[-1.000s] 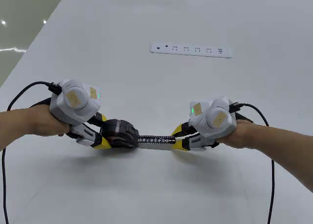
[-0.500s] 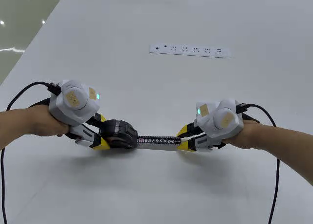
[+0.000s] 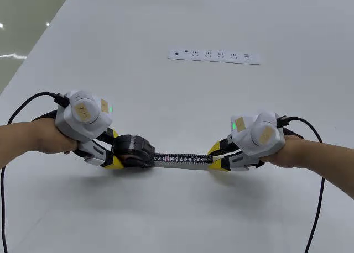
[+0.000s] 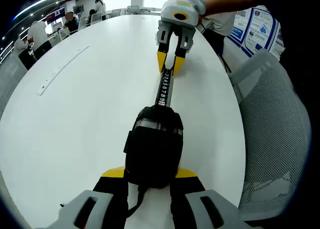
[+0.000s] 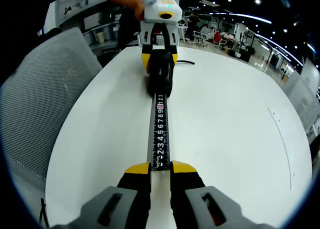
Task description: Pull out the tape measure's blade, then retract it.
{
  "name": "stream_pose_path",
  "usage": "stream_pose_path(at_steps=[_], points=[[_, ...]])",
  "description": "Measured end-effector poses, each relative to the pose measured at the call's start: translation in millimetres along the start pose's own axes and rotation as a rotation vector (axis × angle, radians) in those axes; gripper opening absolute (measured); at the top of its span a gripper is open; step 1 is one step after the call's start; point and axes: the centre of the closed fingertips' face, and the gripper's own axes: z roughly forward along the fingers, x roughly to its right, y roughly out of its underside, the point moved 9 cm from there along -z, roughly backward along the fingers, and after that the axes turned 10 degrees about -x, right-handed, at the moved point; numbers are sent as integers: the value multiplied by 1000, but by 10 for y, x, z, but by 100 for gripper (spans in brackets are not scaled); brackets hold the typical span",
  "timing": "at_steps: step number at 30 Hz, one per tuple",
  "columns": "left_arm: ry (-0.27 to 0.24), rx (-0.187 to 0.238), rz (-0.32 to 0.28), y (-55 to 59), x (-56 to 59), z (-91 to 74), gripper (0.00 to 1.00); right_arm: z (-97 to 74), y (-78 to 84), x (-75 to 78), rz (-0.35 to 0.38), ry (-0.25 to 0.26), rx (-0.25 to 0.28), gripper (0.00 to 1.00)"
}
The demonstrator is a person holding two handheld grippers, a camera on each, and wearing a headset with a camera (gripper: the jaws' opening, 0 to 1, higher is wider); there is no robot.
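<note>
Presently the left gripper (image 3: pixel 117 149) has its yellow-tipped jaws clamped on the two sides of the tape measure (image 3: pixel 134 151), a black case lying on the white table (image 3: pixel 166 98). The right gripper (image 3: pixel 214 157) has its jaws pressed together on the free end of the blade (image 3: pixel 182 159).

Blade is out of the case and runs straight between the two grippers, just above or on the tabletop; cannot tell which. In the head view its long axis lies left to right, case at the left end, tip at the right. Printed face is up. In the right gripper view the numerals start low at the jaws and rise toward the case.

Each gripper is held in one of the person's hands, and the two face each other along the blade. A black cable (image 3: pixel 22 106) trails from the left gripper, and another trails from the right.

Farther out: a white power strip (image 3: pixel 213 55) lies flat on the table, well apart from the tape measure. A grey mesh chair (image 4: pixel 270 139) stands at the table edge.
</note>
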Motion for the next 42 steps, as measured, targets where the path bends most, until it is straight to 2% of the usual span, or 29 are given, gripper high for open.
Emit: stream_pose_path(at_steps=[13, 42], points=[[4, -18, 7, 0, -1, 28, 29, -94, 202, -20, 19, 3, -21, 12], [8, -24, 8, 16, -24, 24, 29, -311, 556, -56, 57, 14, -75, 12]])
